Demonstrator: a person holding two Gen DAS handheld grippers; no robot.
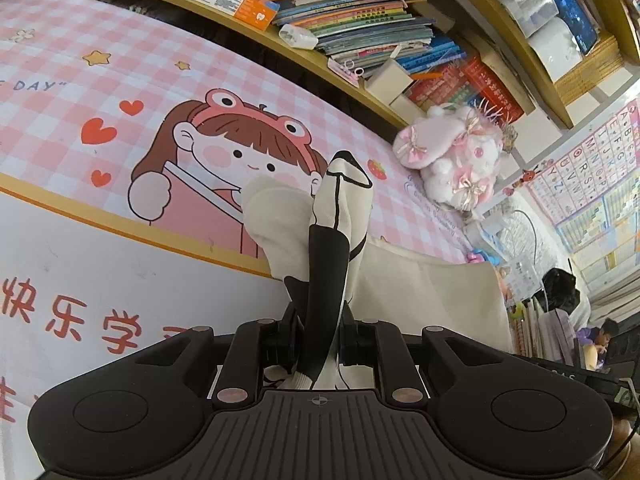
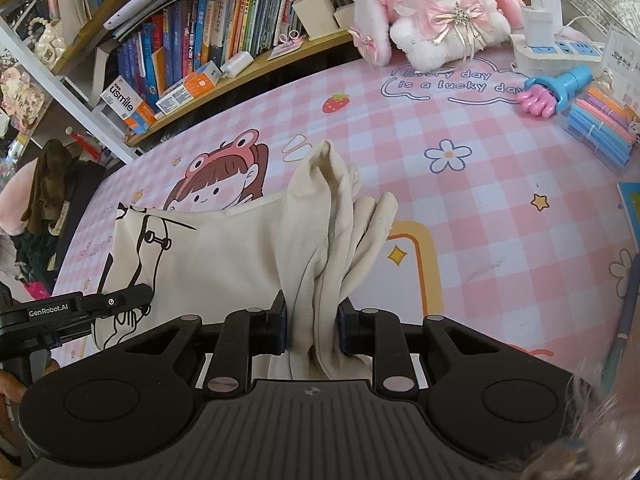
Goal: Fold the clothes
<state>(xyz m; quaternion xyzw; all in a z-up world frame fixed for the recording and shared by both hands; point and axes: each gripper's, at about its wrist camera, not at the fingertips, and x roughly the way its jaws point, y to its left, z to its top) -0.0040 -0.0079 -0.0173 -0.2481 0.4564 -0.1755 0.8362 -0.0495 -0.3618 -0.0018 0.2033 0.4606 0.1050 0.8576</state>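
We see a table covered by a pink checked mat (image 2: 460, 208) printed with a cartoon girl in a frog hat, hearts, stars, a flower and a strawberry. Part of a cream garment (image 2: 224, 256) with black line drawing lies on it near us. Along the far edge sit a pink and white plush rabbit (image 2: 436, 8), a white power strip (image 2: 560, 50), a blue and pink toy (image 2: 554, 90) and a pack of coloured sticks (image 2: 600, 128).
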